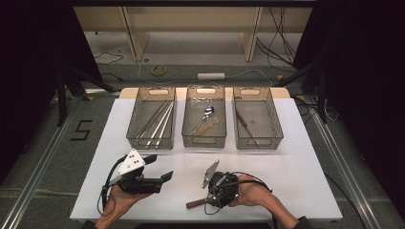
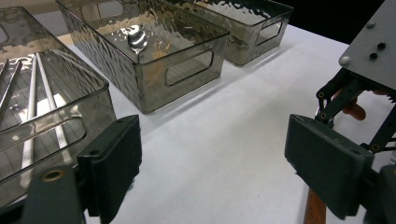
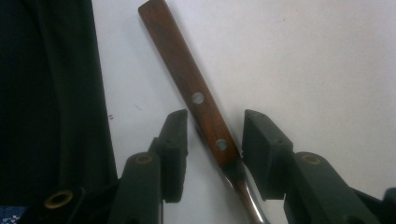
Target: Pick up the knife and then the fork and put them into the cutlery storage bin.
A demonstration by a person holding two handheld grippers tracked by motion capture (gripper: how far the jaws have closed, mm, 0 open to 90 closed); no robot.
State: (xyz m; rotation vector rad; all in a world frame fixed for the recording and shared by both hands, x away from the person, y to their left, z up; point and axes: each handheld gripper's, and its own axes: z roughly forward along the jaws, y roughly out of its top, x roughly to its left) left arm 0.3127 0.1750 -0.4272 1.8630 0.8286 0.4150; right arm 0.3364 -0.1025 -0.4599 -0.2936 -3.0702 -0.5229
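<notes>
A knife with a brown wooden handle (image 3: 187, 79) lies on the white table near its front edge (image 1: 196, 203). My right gripper (image 3: 212, 140) points down over it, open, one jaw on each side of the handle near the blade end, with small gaps. In the high view the right gripper (image 1: 210, 196) sits at front centre, held by a hand. My left gripper (image 1: 160, 168) is at the front left, open and holding nothing, and its own view (image 2: 215, 154) faces the bins.
Three clear bins stand in a row at the back: the left bin (image 1: 151, 143) holds long thin sticks, the middle bin (image 1: 204, 141) a spoon (image 1: 208, 112) and another utensil, the right bin (image 1: 258, 142) a brown-handled utensil. Dark floor lies just beyond the table's front edge.
</notes>
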